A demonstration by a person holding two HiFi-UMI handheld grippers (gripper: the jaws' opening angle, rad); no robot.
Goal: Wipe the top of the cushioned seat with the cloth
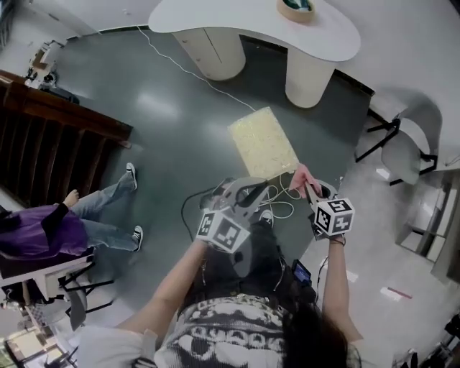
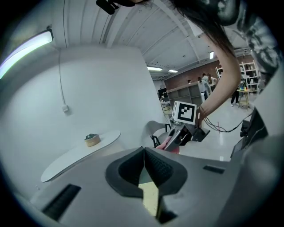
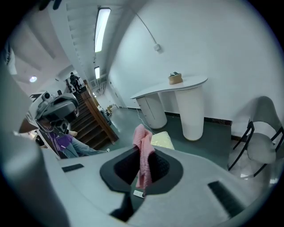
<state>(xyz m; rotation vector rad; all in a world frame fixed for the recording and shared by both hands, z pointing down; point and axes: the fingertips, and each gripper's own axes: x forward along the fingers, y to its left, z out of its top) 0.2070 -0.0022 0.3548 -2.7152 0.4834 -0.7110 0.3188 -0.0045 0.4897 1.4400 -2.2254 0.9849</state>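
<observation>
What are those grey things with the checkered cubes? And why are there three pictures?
A person holds two hand tools, and each ends in a claw that pinches. One picture comes from a camera on the person's head, looking down. The other two come from cameras riding on the tools. The right claw pinches a pink cloth. The left claw is shut with nothing in it. On the dark floor lies a pale yellow flat cushioned seat.

You've got 2 grippers: left gripper [image 1: 251,192], right gripper [image 1: 312,190]. 1 pink cloth [image 1: 302,177], 1 yellow cushioned seat [image 1: 263,143], 1 white table [image 1: 215,18], 1 seated person [image 1: 65,224].
</observation>
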